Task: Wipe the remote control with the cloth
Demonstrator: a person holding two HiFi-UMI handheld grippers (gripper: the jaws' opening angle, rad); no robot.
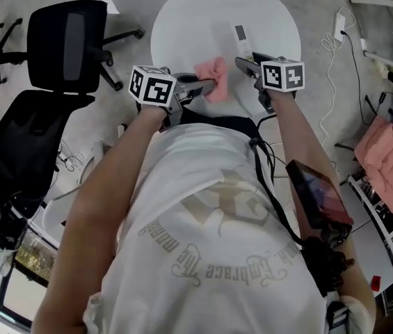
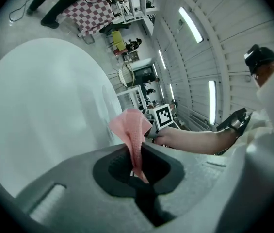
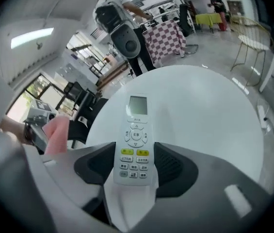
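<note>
The remote control (image 3: 135,130), button end clamped in the right gripper (image 3: 134,165), pointed screen-first away from it, print unreadable, while the left gripper (image 2: 136,168) pinched the cloth (image 2: 133,129).

My head view looks steeply down; both gripper views skim close, all sharing the counter (image 1: 182,26).

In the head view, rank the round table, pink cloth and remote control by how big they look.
Largest to smallest:
1. round table, by far
2. pink cloth
3. remote control, slim and clearly smaller than the cloth
</note>
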